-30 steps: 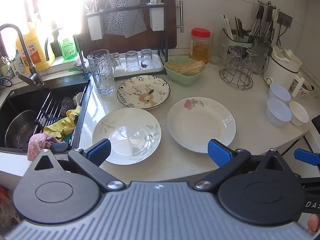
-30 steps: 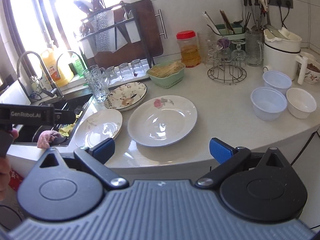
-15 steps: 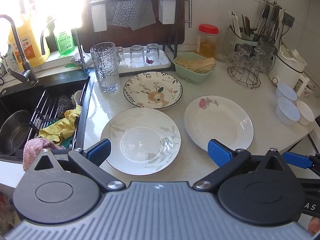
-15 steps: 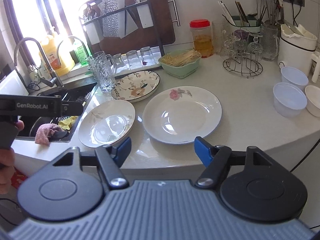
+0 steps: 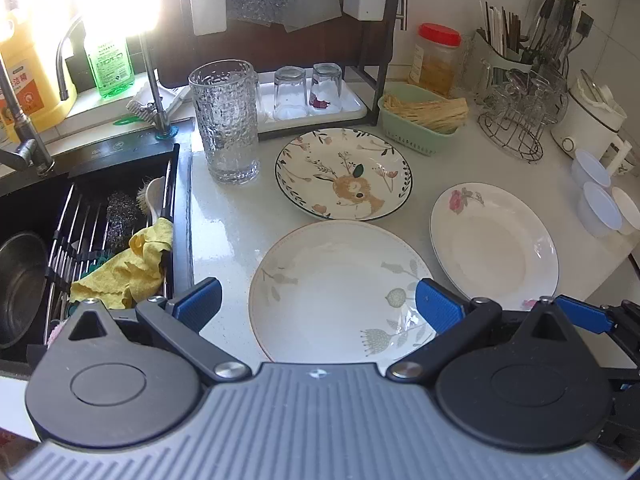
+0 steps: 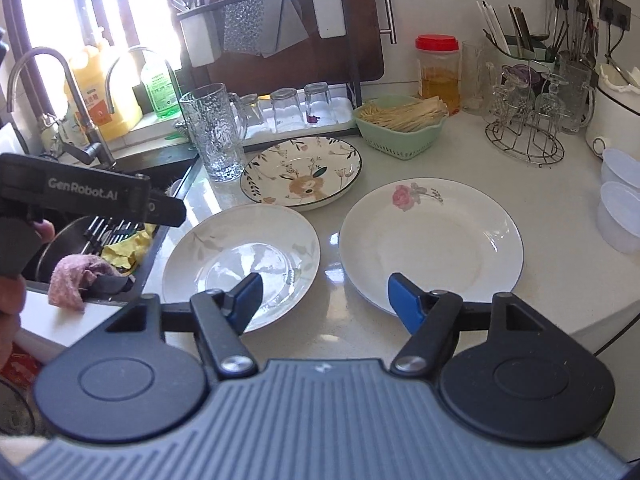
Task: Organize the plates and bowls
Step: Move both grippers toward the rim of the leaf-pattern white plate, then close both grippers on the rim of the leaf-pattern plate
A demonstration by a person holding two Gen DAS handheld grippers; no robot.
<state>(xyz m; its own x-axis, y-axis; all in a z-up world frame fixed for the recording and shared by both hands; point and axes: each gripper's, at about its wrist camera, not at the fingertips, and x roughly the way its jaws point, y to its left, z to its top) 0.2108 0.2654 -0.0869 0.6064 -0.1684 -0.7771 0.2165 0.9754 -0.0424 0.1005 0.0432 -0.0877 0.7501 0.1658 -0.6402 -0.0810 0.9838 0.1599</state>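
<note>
Left wrist view: the left tool (image 5: pixel 318 304) hangs over the near edge of the pale speckled desk (image 5: pixel 224 224), its blue pads spread wide with nothing pinched; the leaf-patterned plate (image 5: pixel 340 292) lies on the desk below them. Behind it sits the deer plate (image 5: pixel 344 174), and to the right, just apart, the rose plate (image 5: pixel 494 246). Three small white bowls (image 5: pixel 600 208) cluster at the far right desk edge. A tall textured glass (image 5: pixel 226 120) stands by the black sink (image 5: pixel 24 200), where a yellow cloth (image 5: pixel 124 268) drapes over a wire rack. On the sill, a yellow jug (image 5: pixel 28 80) and a green bottle (image 5: pixel 110 64) carry labels too blurred to read. Strong daylight washes out the window.

Right wrist view: the right tool (image 6: pixel 324 300) has its pads partly spread and empty, one over the leaf-patterned plate's rim, the other over the near rim of the rose plate. Only here does the left tool's side show, printed "GenRobot.AI" (image 6: pixel 82 194), with a person's hand (image 6: pixel 10 296) gripping it at the left edge. This view also shows a pink cloth (image 6: pixel 78 276) on the sink edge, a red-lidded jar (image 6: pixel 438 72), a green basket (image 6: pixel 402 128) of pale sticks, and white wall tiles with sockets.
</note>
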